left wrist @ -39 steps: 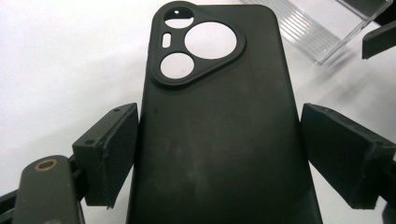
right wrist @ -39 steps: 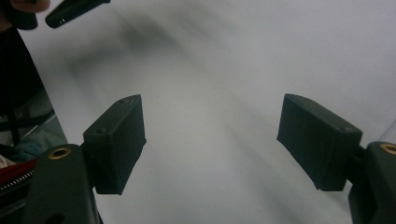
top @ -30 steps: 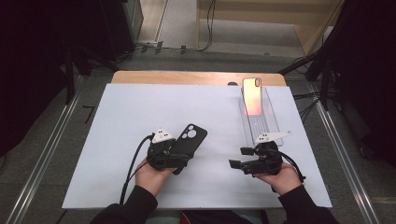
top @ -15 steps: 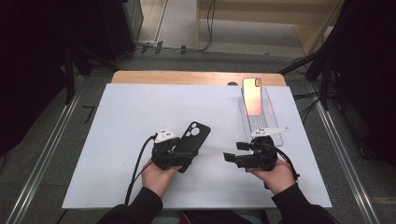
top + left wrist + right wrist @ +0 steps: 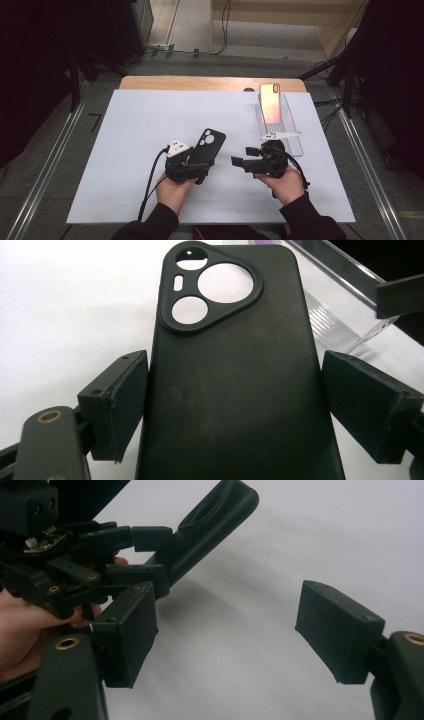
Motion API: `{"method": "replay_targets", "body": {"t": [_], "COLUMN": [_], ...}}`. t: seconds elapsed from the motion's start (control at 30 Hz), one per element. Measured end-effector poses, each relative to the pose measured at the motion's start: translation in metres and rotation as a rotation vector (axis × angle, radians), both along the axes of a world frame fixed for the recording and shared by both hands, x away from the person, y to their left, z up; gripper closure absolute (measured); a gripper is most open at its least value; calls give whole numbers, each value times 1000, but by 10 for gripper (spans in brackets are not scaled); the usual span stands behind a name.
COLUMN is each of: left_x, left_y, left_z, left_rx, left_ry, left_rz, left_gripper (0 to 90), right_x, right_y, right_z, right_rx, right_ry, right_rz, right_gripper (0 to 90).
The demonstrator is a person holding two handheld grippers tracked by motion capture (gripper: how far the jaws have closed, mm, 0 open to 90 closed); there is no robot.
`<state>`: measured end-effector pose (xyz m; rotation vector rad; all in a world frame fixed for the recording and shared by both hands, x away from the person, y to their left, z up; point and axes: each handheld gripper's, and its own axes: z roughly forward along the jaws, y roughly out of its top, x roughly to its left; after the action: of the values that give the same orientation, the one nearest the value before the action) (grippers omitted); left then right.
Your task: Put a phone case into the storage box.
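Observation:
My left gripper [image 5: 200, 163] holds a black phone case [image 5: 208, 146] by its long sides, camera cut-outs at the far end. In the left gripper view the case [image 5: 235, 390] runs up between the two pads, which press on its edges. It is tilted up off the white table sheet [image 5: 125, 130]. My right gripper [image 5: 239, 162] points left toward the case, a short gap away, open with nothing between its pads. In the right gripper view, this gripper [image 5: 225, 630] faces the left gripper [image 5: 145, 555] and the case [image 5: 210, 525] edge-on.
A phone with a shiny orange-pink back [image 5: 270, 102] leans upright in a clear plastic stand [image 5: 290, 135] just behind my right hand. A wooden board edge [image 5: 200, 82] runs along the back of the sheet. Metal rails flank the table.
My right gripper has moved left and slightly away from me, closing in on the case. The left gripper and the case have stayed put.

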<state>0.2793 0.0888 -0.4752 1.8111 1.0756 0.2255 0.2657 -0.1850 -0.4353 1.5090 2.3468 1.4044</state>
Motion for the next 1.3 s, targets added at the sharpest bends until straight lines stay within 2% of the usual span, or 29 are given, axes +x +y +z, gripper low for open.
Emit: {"method": "replay_targets", "body": {"t": [0.13, 0.23, 0.37, 0.5, 0.77, 0.9, 1.07, 1.2, 1.3], "left_x": [-2, -4, -6, -8, -11, -14, -17, -19, -21], "left_y": [-3, -7, -11, -9, -8, -10, -11, -11, -13], "left_z": [-2, -3, -5, -5, -7, -7, -7, -8, -9], "left_rx": [-27, -16, -28, -63, -94, -96, -99, -120, -103], "left_ry": [0, -8, -14, -25, -32, -50, -63, -67, -79], "left_rz": [2, -6, -3, 15, 37, 41, 44, 52, 59], "left_gripper": [146, 146, 146, 146, 146, 146, 146, 146, 146], "right_x": [3, 5, 8, 11, 20, 25, 29, 33, 35], "right_y": [3, 5, 7, 9, 15, 19, 23, 24, 24], "right_z": [0, 1, 2, 2, 2, 4, 3, 2, 2], "right_rx": [11, 18, 12, 26, 82, 91, 101, 114, 131], "right_ry": [0, 0, -7, -14, 18, 39, 44, 63, 79], "right_rz": [-12, -21, -33, -46, -59, -69, -77, -86, -98], "right_gripper": [225, 225, 225, 224, 229, 250, 250, 265, 276]}}
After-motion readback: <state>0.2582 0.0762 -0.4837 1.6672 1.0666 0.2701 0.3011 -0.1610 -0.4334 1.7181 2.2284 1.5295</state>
